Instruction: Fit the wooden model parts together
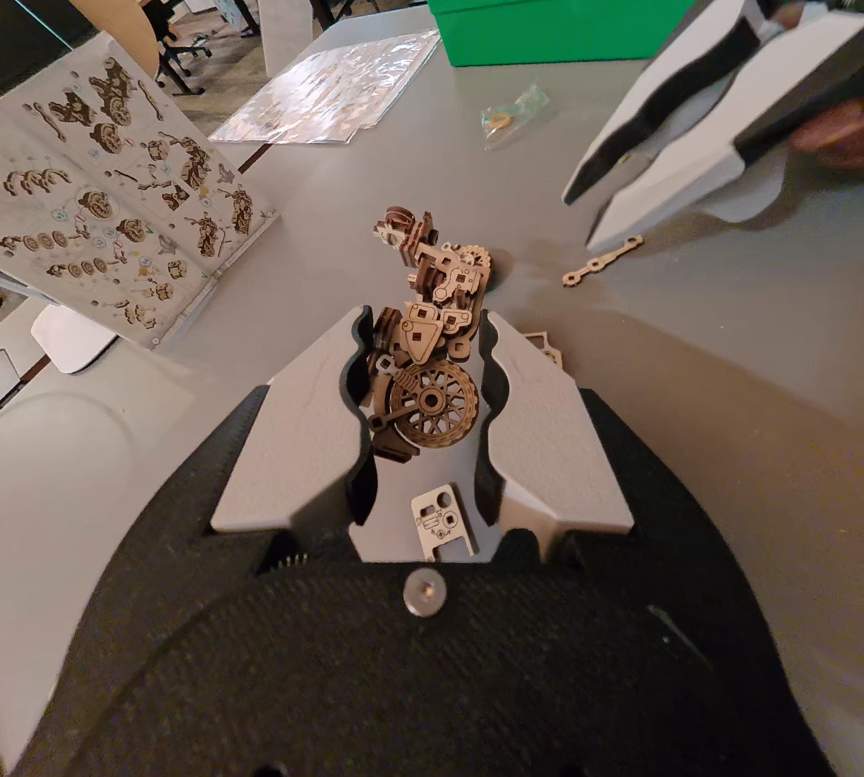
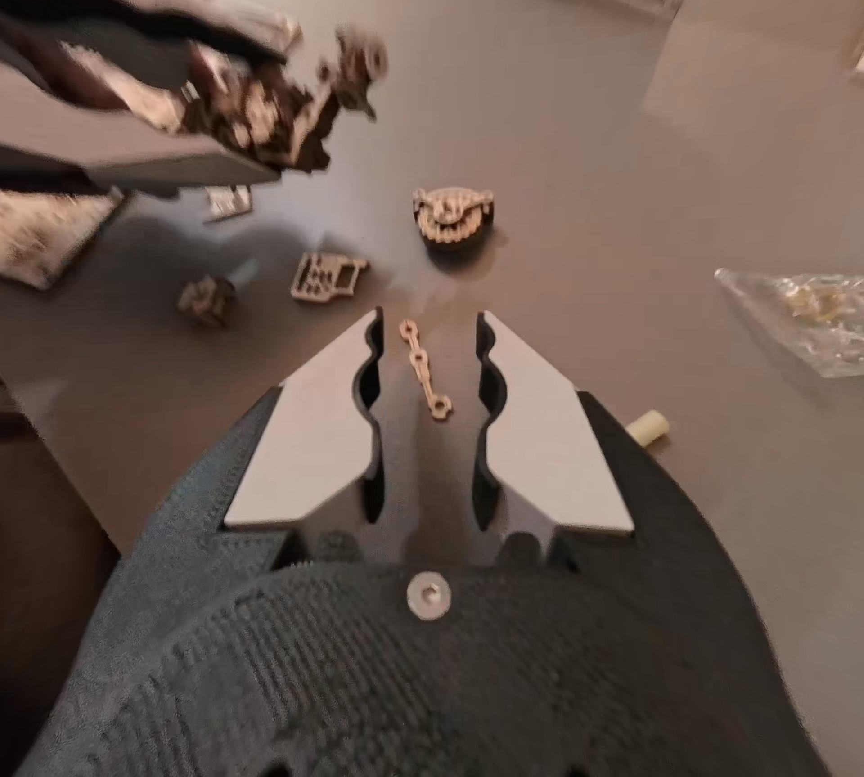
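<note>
The half-built wooden motorcycle [image 1: 428, 352] sits clamped between the left gripper [image 1: 423, 324] fingers, wheel and frame already joined. A thin link strip [image 2: 424, 369] lies unfitted on the counter [image 1: 701, 380] between the right gripper's [image 2: 428, 315] parted fingers (other loose pieces wait nearby).

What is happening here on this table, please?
A person is building a wooden motorcycle model with two handheld grippers. The left gripper holds the half-built model above the grey table. The right gripper, open, is over a thin link piece lying loose on the table.
</note>
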